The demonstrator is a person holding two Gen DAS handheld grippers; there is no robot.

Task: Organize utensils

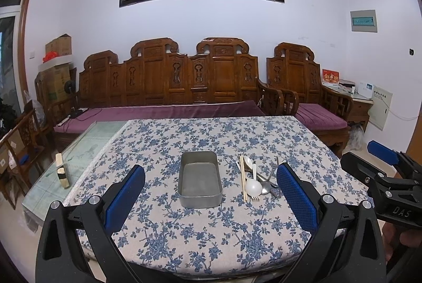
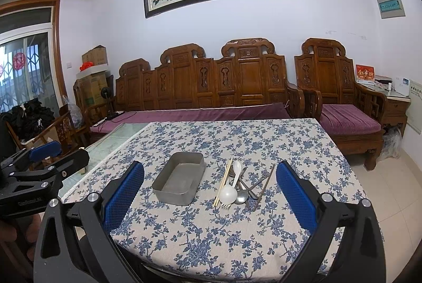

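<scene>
An empty grey metal tin (image 1: 200,178) (image 2: 180,178) sits on the blue-flowered tablecloth (image 1: 211,230) (image 2: 211,238). Just right of it lies a pile of utensils: pale wooden chopsticks (image 1: 243,177) (image 2: 223,182), a white plastic spoon (image 1: 253,186) (image 2: 229,193), metal spoons (image 1: 265,186) (image 2: 241,195), a white fork (image 2: 224,204) and dark chopsticks (image 2: 265,184). My left gripper (image 1: 211,200) hangs open above the near table edge, in front of the tin. My right gripper (image 2: 211,200) is open too, facing the pile; it also shows at the left wrist view's right edge (image 1: 382,167). Neither holds anything.
A small wooden block with a dark band (image 1: 62,172) stands on the bare glass (image 1: 87,148) left of the cloth. Behind the table runs a carved wooden sofa (image 1: 168,87) (image 2: 211,87) with purple cushions, and an armchair (image 1: 311,98) at the right.
</scene>
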